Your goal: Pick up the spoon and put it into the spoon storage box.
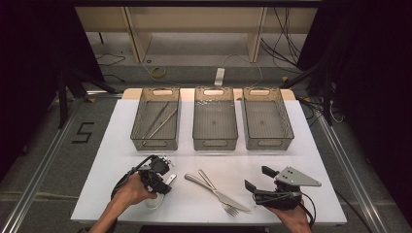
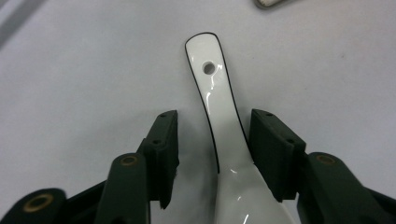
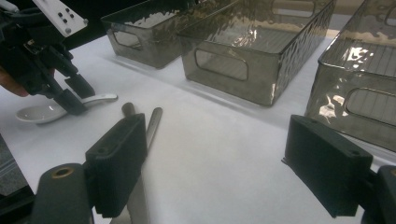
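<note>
My left tool hangs over a white ceramic spoon that lies on the white surface at the near left. In the left gripper view the spoon's handle runs straight away from me between the 2 jaws, its long axis in line with the tool, the bowl end nearest under the tool. The jaws stand about half open. The right pad sits against the handle's edge, while the left pad is a little apart from it, so nothing is gripped yet. In the high view my left tool is right at the spoon. My right tool rests wide open and empty, well to the right, beyond a knife and fork.
</note>
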The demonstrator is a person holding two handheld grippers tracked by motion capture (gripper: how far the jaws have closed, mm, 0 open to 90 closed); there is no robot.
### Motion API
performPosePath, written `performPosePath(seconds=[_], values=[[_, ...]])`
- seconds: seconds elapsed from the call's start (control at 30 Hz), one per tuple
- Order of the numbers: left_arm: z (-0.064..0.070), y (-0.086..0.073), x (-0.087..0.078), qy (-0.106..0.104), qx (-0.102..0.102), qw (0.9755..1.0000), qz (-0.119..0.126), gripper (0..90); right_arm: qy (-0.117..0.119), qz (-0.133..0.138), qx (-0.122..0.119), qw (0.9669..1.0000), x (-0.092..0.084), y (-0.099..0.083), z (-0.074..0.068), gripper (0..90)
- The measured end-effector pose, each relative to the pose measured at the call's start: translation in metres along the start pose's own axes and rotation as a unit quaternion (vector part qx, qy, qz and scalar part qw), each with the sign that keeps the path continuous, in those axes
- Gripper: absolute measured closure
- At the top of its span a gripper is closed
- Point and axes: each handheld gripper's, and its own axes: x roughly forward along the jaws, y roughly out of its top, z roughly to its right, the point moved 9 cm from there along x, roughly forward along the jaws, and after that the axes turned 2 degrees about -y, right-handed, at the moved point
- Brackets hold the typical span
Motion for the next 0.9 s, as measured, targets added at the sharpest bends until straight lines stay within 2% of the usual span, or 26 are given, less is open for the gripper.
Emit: performPosePath(seconds=[0.2, 0.43, 0.7, 0.77, 0.9], values=[[0.0025, 0.0005, -0.0004, -0.002, 0.007, 1.0000, 0.003, 62.9, 0.000, 0.000, 0.000, 1.0000, -0.0007, -0.0003, -0.0007, 21.9], [-0.0012, 0.0006, -0.0008, -0.010, 0.000, 0.9999, 0.012, 73.0, 0.000, -0.003, -0.004, 1.0000, 0.0002, 0.0001, -0.0022, 21.9], [-0.0020, 0.0005, -0.0019, -0.017, 0.004, 0.9998, 0.012, 74.0, 0.000, -0.002, -0.004, 1.0000, -0.0005, 0.0005, -0.0019, 22.0], [-0.0025, 0.0029, -0.0043, -0.011, 0.006, 0.9996, 0.024, 74.2, 0.000, -0.001, -0.004, 1.0000, -0.0005, 0.0006, -0.0018, 22.0], [-0.0029, 0.0058, -0.0079, -0.016, 0.003, 0.9992, 0.038, 74.2, 0.000, -0.001, -0.003, 1.0000, -0.0005, 0.0007, -0.0019, 22.0]])
